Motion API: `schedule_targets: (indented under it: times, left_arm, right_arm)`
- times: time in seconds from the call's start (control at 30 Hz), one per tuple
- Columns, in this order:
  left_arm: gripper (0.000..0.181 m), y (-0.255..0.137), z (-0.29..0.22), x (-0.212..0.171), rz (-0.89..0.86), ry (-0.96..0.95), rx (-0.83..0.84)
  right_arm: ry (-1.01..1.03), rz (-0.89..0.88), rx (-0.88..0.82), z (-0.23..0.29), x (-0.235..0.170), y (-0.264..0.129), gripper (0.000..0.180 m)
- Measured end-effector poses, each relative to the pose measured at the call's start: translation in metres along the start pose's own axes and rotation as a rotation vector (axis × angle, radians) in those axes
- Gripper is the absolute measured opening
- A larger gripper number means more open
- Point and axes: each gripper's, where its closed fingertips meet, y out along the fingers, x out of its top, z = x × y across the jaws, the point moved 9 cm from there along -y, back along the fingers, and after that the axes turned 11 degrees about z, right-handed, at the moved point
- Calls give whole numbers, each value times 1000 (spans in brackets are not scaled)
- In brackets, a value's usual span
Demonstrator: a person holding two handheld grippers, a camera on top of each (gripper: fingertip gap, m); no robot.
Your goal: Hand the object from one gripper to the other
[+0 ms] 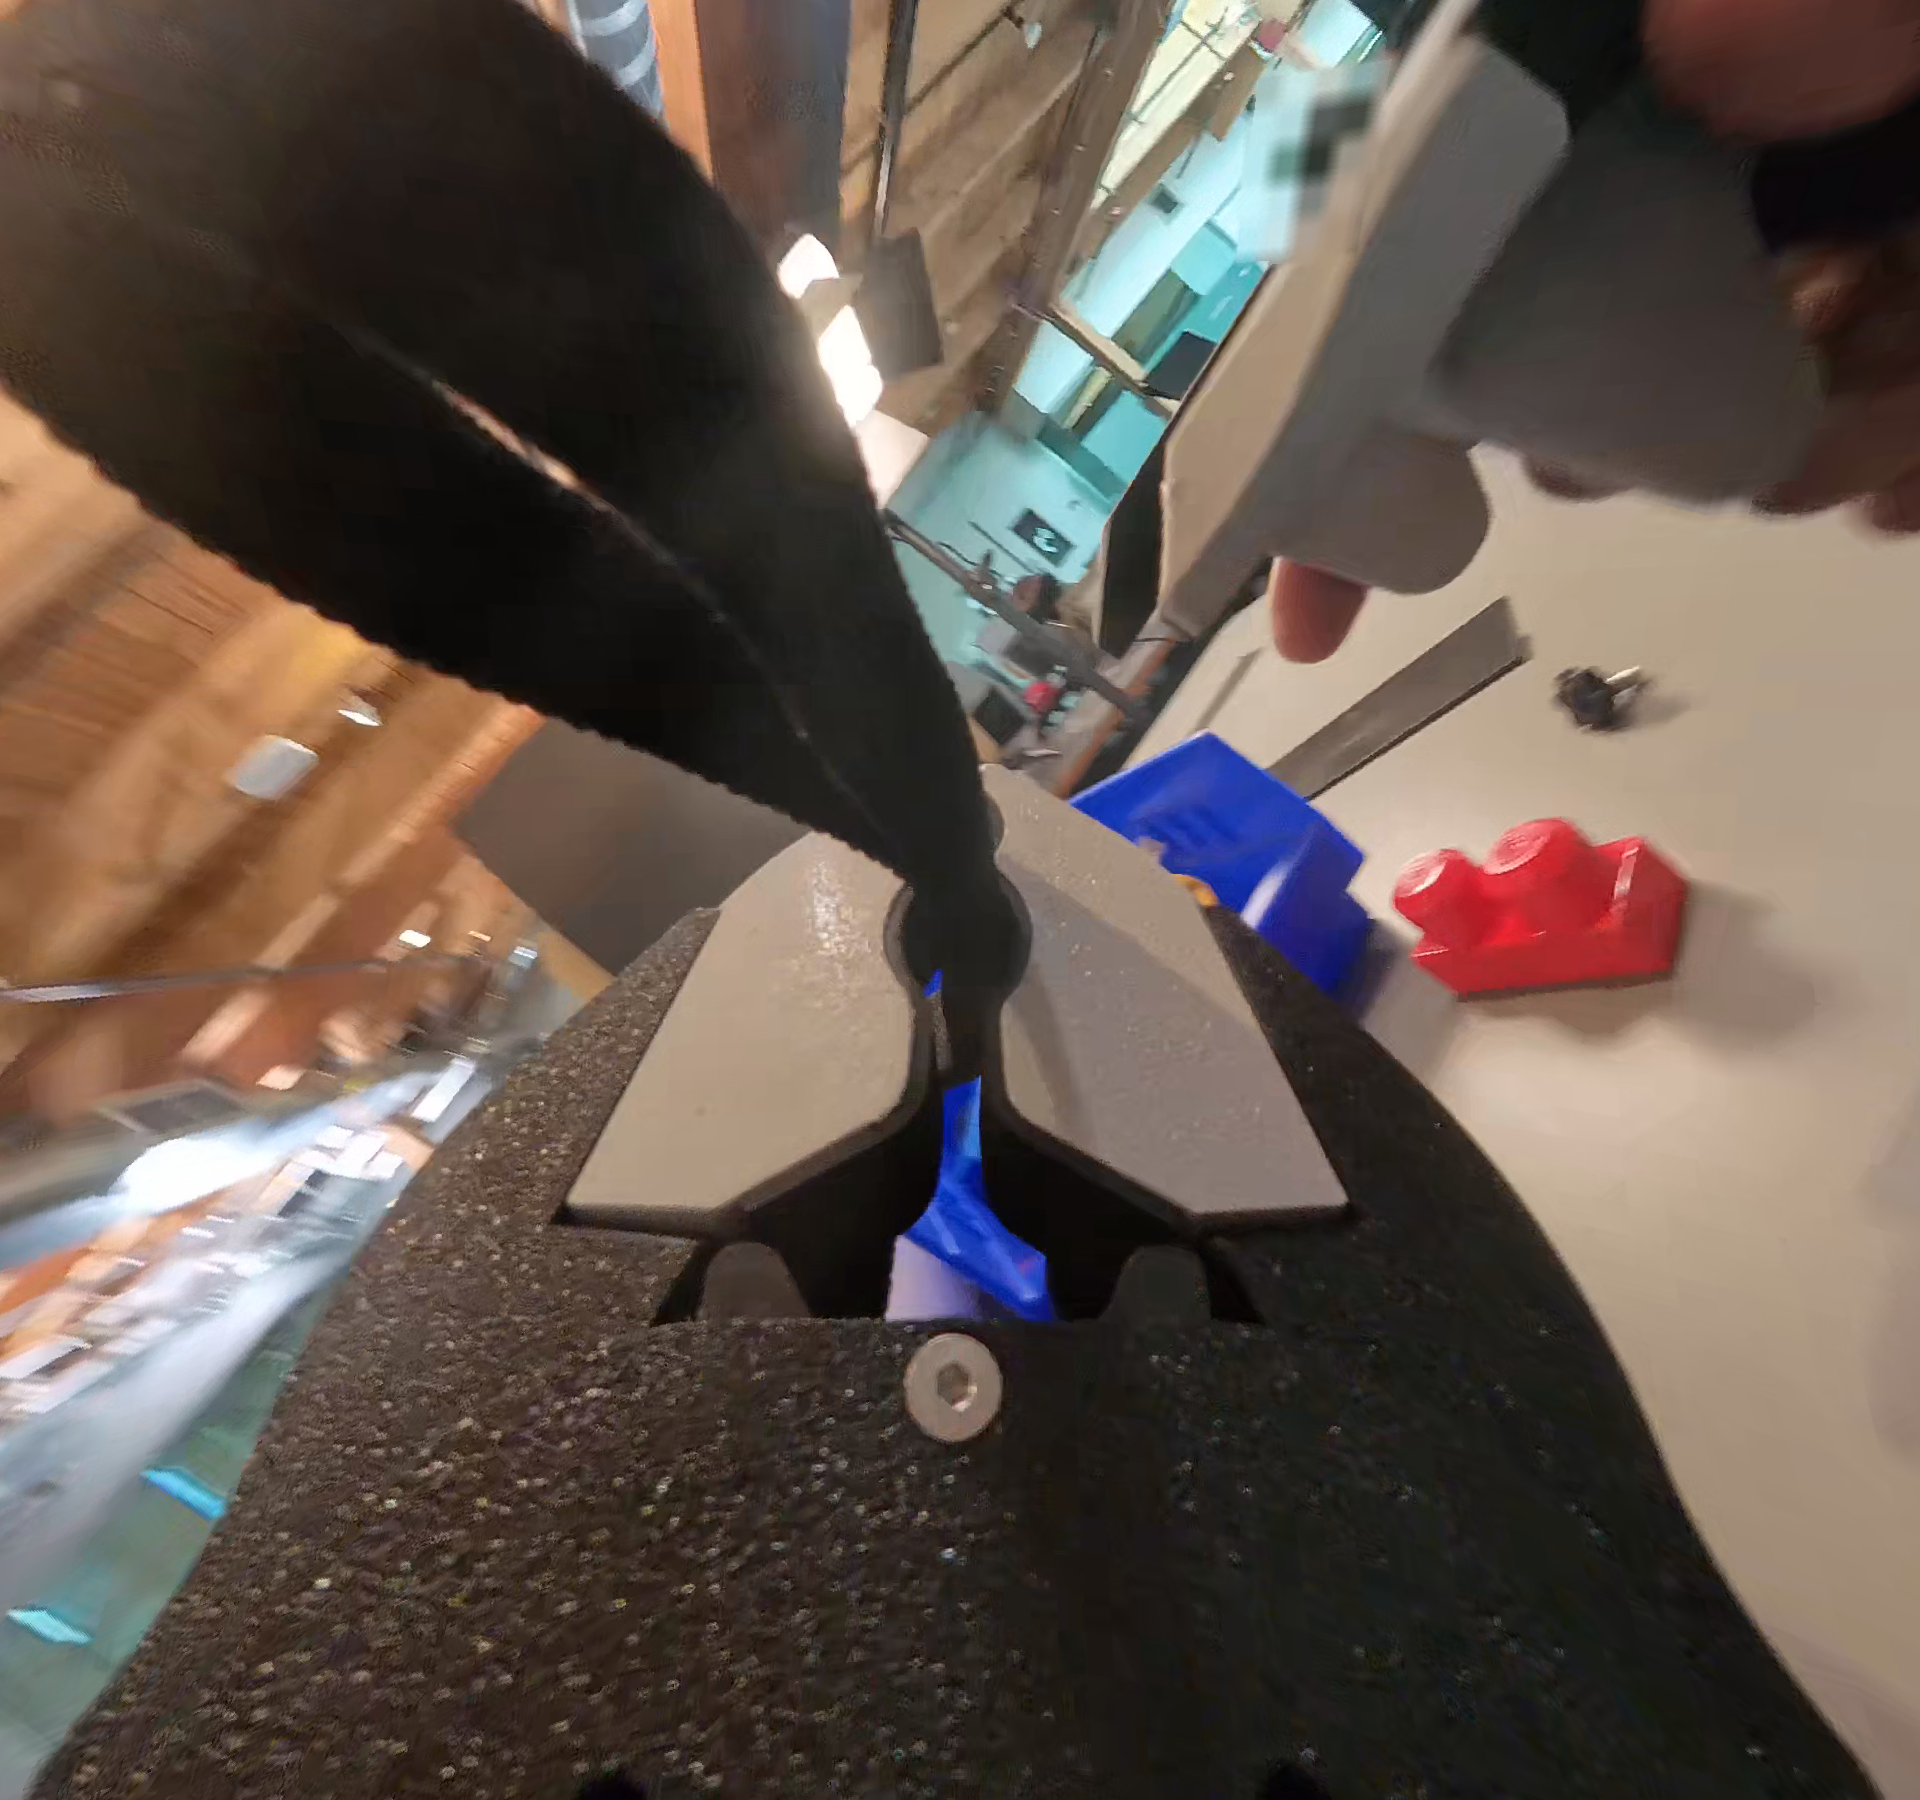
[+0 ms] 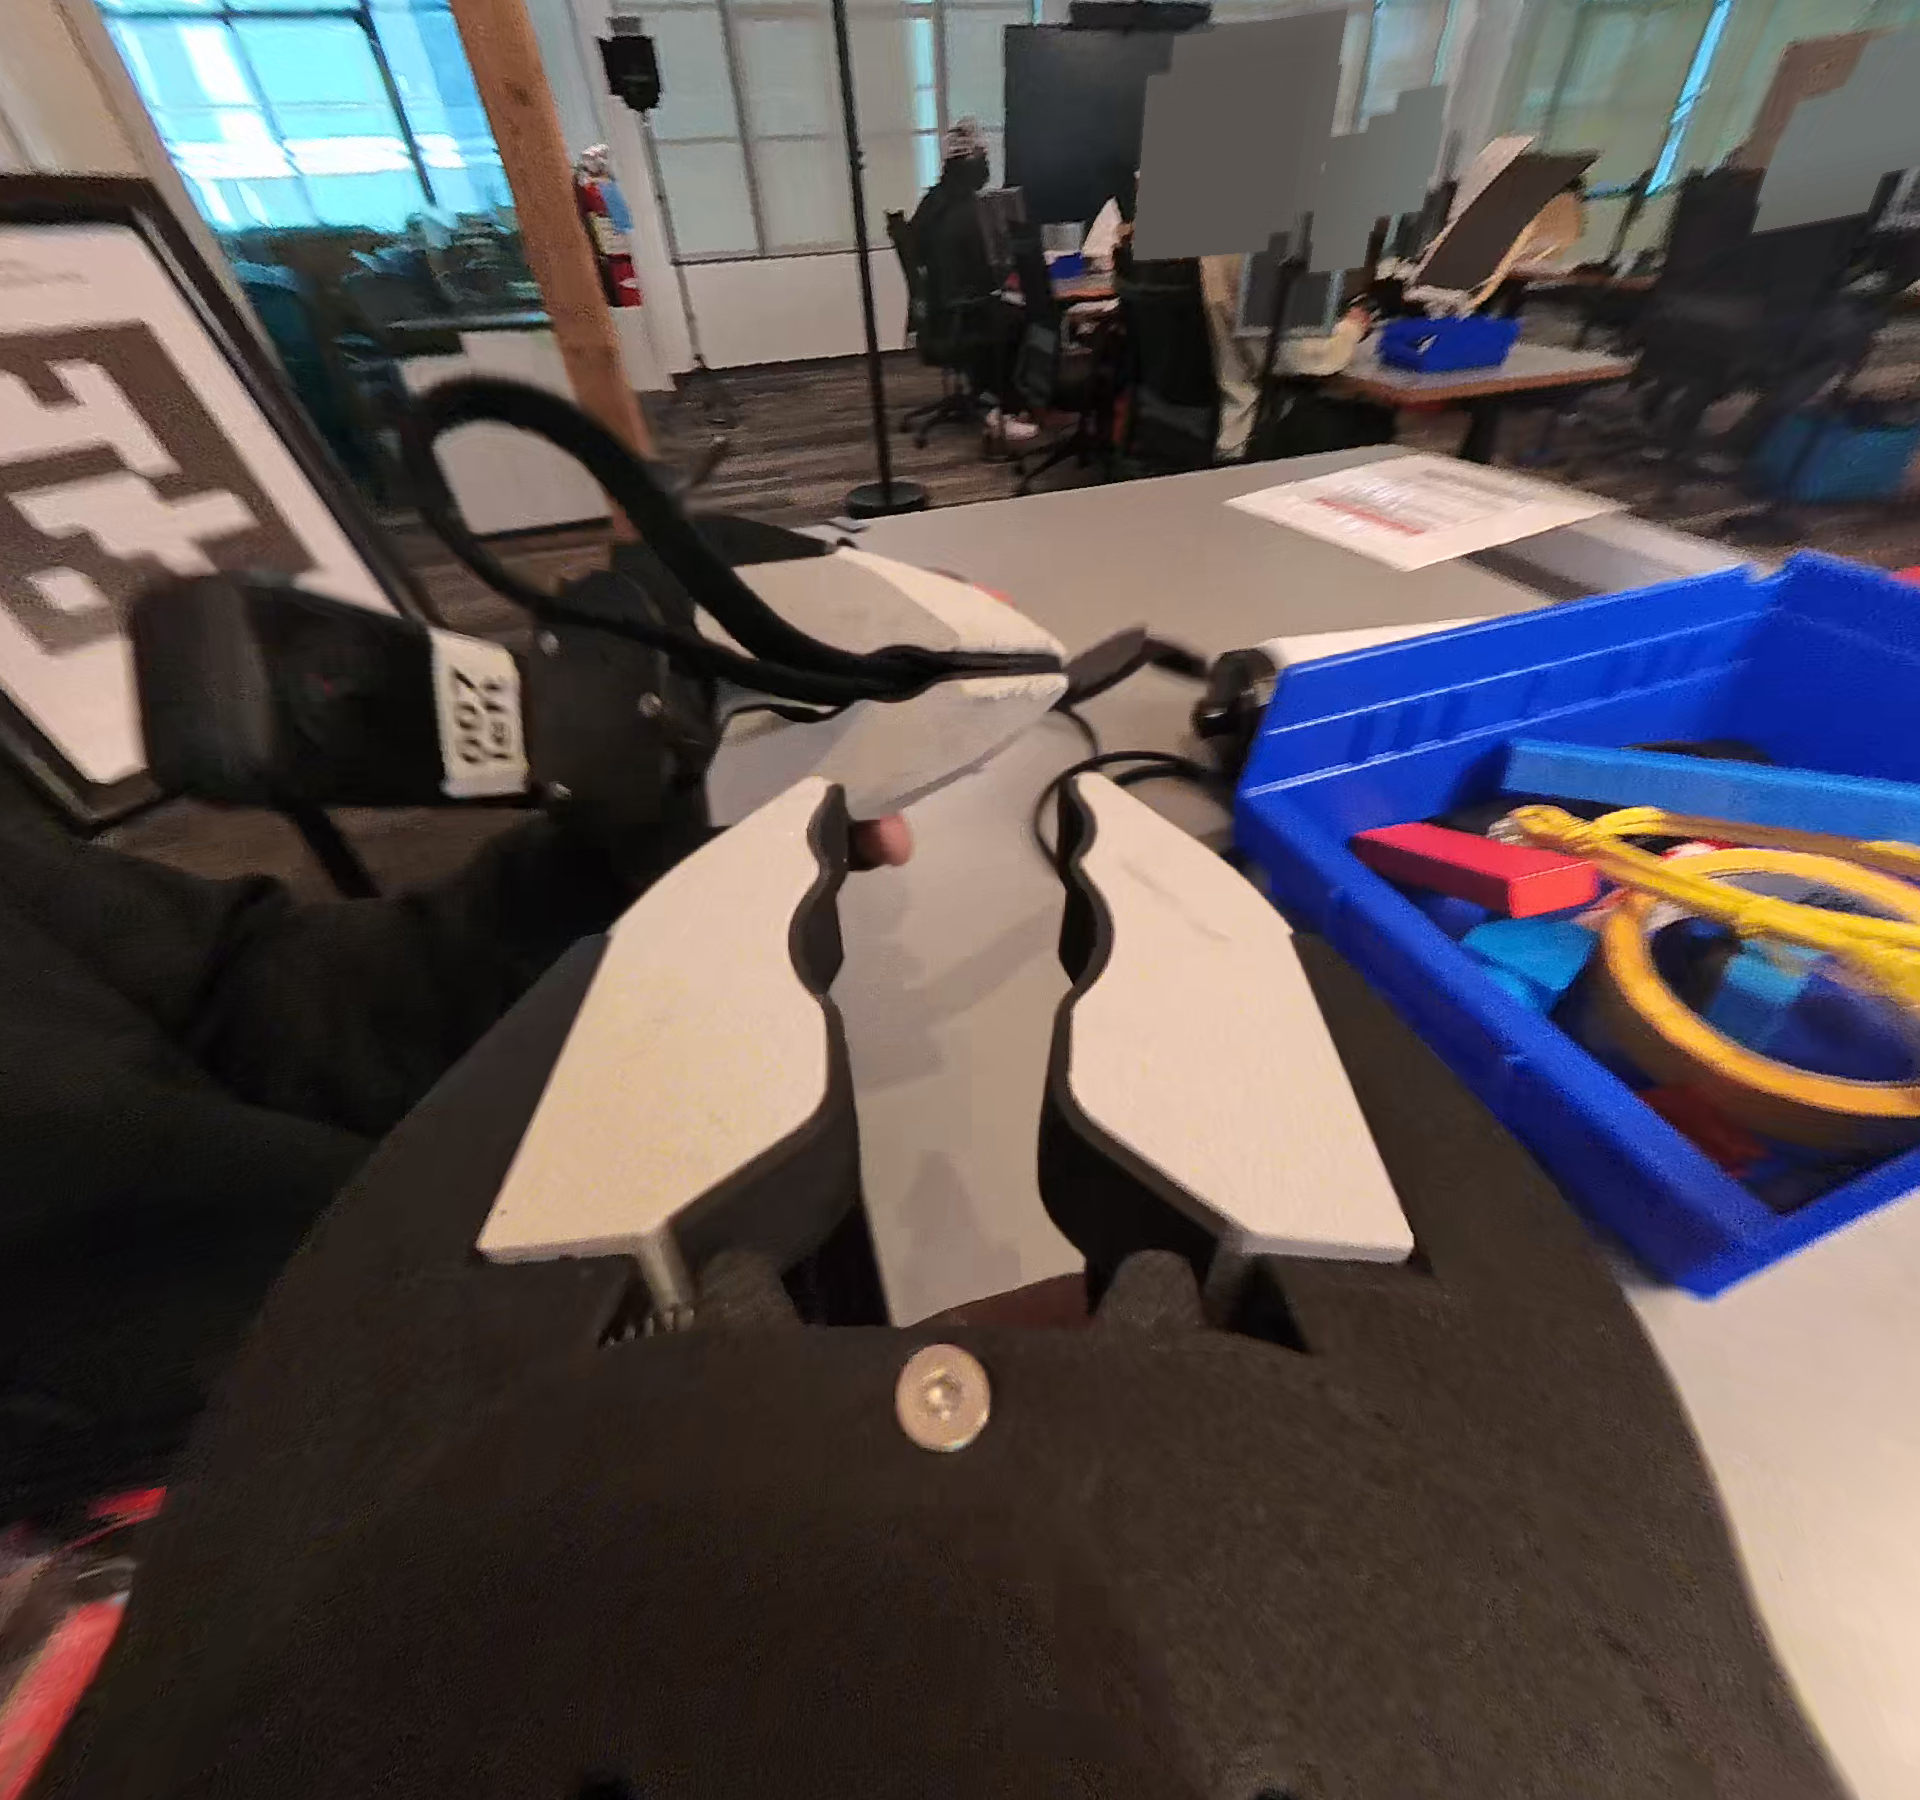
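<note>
left gripper (image 1: 961, 929) clamped on the black strap (image 1: 436, 379) near one end, fingers pinched tight around it, with the loop rising up and back over that gripper and a short tail poking forward past the tips. right gripper (image 2: 951, 836) spread wide and empty, just beside and a little below the left gripper (image 2: 997, 680) and pointing roughly across its fingers, strap (image 2: 644, 545) lying up and to the left of the open gap. nearest free part probably that arching loop, so likely a lift and a swing leftward needed to get the open fingers astride it, above the grey table (image 2: 1091, 555).
</note>
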Motion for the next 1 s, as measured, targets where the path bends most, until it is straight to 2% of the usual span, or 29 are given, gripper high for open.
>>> schedule_targets:
  times: [0.1,0.27,0.43,0.63,0.7,0.77,0.8,0.97,1.0]
  left_arm:
    - [1,-6,-4,-2,-71,152,83]
    - [1,-16,-17,3,-210,276,106]
    - [1,-25,-29,17,-337,302,21]
    - [0,-34,-41,38,-420,368,-105]
    - [0,-35,-45,41,-421,396,-142]
    - [0,-36,-50,42,-423,413,-173]
    - [0,-36,-51,43,-422,415,-181]
    - [7,-34,-46,40,-407,343,-185]
    - [19,-33,-43,39,-416,295,-194]
  right_arm:
    - [133,-15,92,-6,-6,1,38]
    - [339,-66,268,-22,-15,5,39]
    - [534,-143,439,-40,-23,10,38]
    - [532,-105,587,-26,-25,18,41]
    - [511,-76,580,-23,-26,20,36]
    - [479,-49,572,-21,-28,22,8]
    - [466,-43,556,-20,-29,22,3]
    - [360,-104,418,-19,-22,14,3]
    - [341,-121,364,-21,-20,10,2]
